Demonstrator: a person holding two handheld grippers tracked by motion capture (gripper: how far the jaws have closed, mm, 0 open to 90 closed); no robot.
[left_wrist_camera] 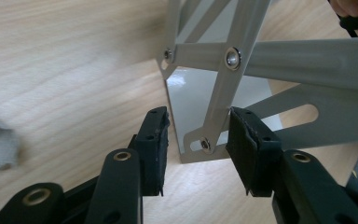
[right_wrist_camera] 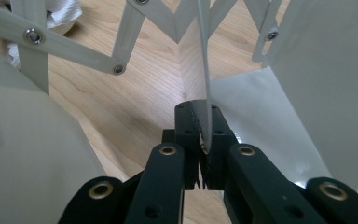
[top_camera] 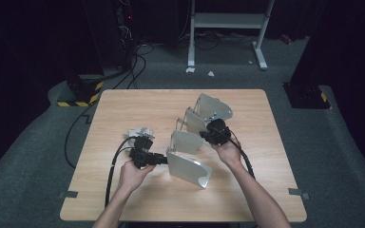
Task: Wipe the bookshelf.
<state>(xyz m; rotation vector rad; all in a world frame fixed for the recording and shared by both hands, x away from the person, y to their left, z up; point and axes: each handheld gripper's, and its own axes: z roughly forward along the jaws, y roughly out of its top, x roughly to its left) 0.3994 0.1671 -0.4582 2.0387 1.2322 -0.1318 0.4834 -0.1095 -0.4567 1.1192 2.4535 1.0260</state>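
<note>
At mid-table, expanding metal divider rack (top_camera: 197,137), right gripper (right_wrist_camera: 204,135) clamped on one thin plate edge, left gripper (left_wrist_camera: 196,147) half-open astride near-left corner strut, white cloth (top_camera: 139,132) left.

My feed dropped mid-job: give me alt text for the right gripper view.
The right claw is shut on the thin edge of a grey metal divider plate of the expandable rack. Riveted scissor bars fan out above the wooden table.

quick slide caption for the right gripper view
Right tongs clamp the thin edge of one grey panel of an expanding metal rack, above the wooden table.
</note>
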